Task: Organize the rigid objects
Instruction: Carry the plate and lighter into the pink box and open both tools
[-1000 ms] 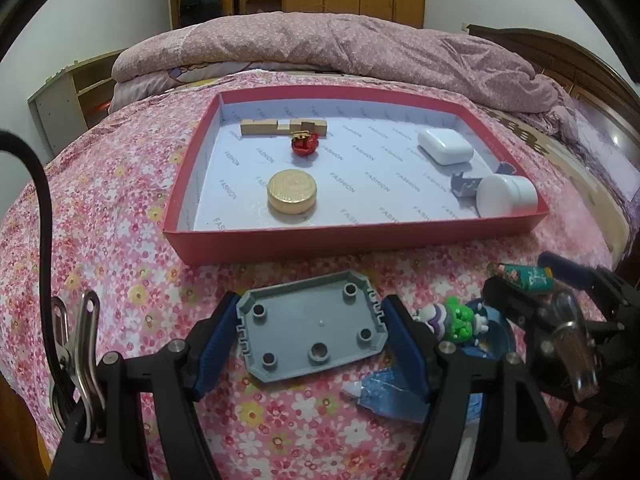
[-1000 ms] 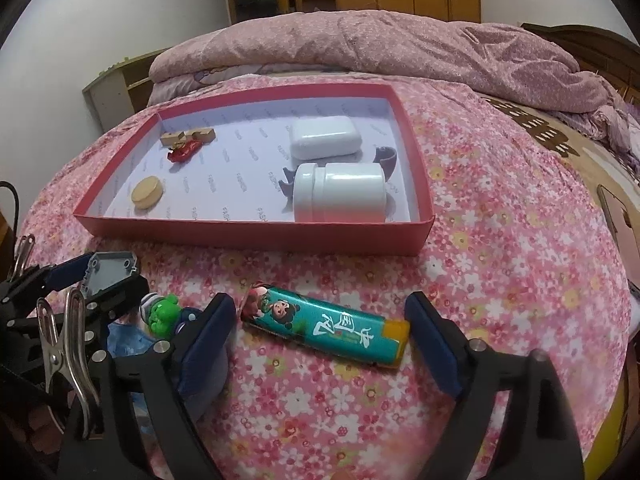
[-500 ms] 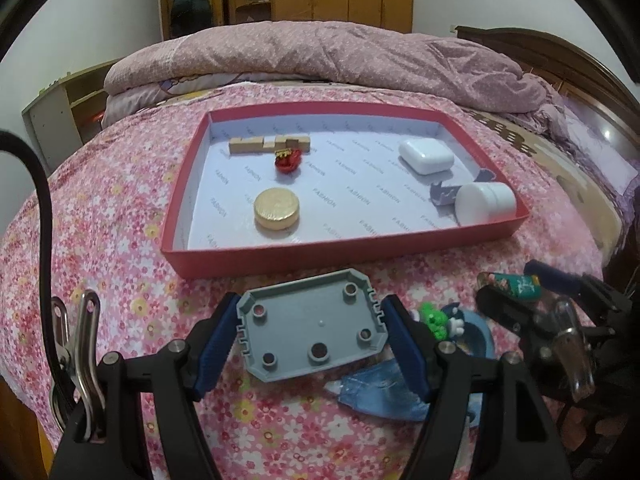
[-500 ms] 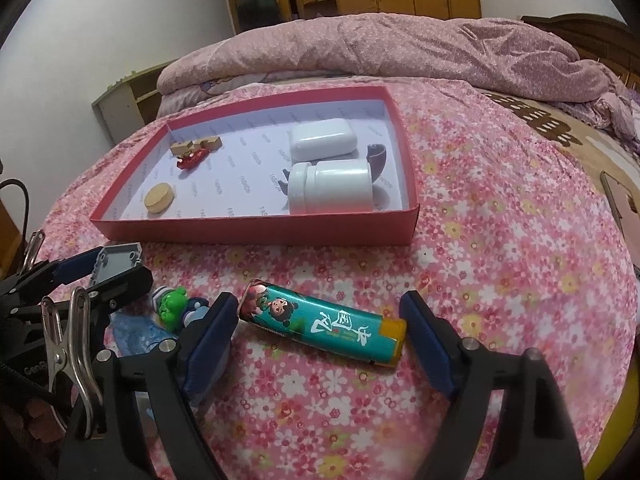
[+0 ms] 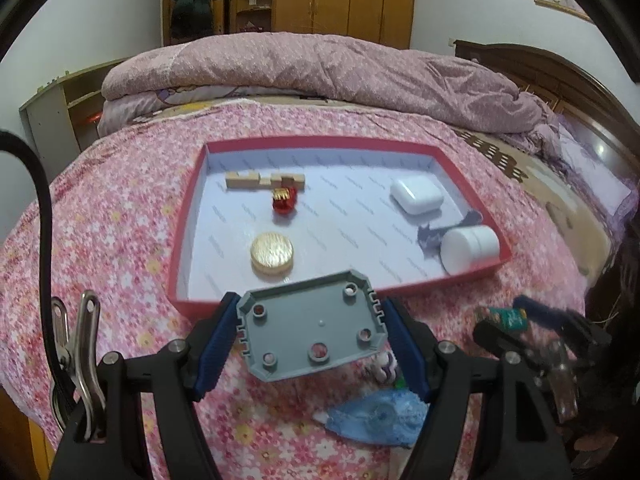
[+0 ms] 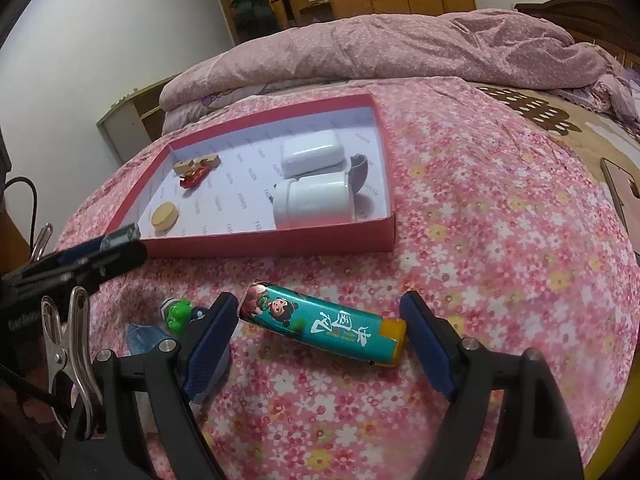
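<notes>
Left wrist view: the left gripper pinches a gray plastic plate between its 2 blue pads, held just in front of the red tray. Right wrist view: the right gripper is spread around a teal lighter lying on the floral bedspread; whether the pads touch its ends I cannot tell. 1 white jar lies inside the tray.

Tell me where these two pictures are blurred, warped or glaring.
Left wrist view: fisheye bends the red tray rim, dark corners; the right gripper at the right edge is smeared, the grey plate sharp. Right wrist view: the horizon tilts; the left gripper is smeared, the lighter sharp; slight sheen on the white jar.
</notes>
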